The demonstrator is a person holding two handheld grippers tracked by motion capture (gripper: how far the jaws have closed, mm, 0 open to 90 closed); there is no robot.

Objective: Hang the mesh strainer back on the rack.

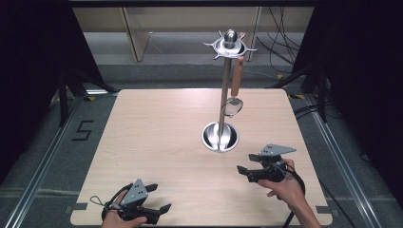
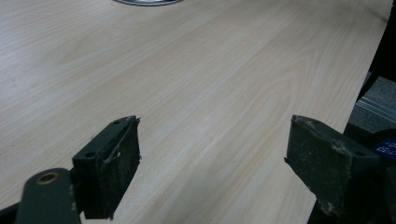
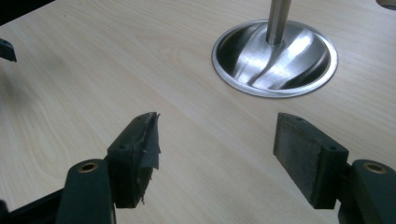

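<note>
A steel utensil stand [image 1: 221, 135] is standing upright at the table's one o'clock. A wooden-handled strainer [image 1: 233, 105] is hanging from its top ring, bowl downward, beside the pole.

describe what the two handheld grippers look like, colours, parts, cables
Both are black. The left gripper and the right gripper each carry a grey three-cornered plate on top and a thin black cable trailing back past the hand. Each has two flat black fingers with worn, frayed pads and a brass-coloured ring at the base. No sleeves show on the forearms.
</note>
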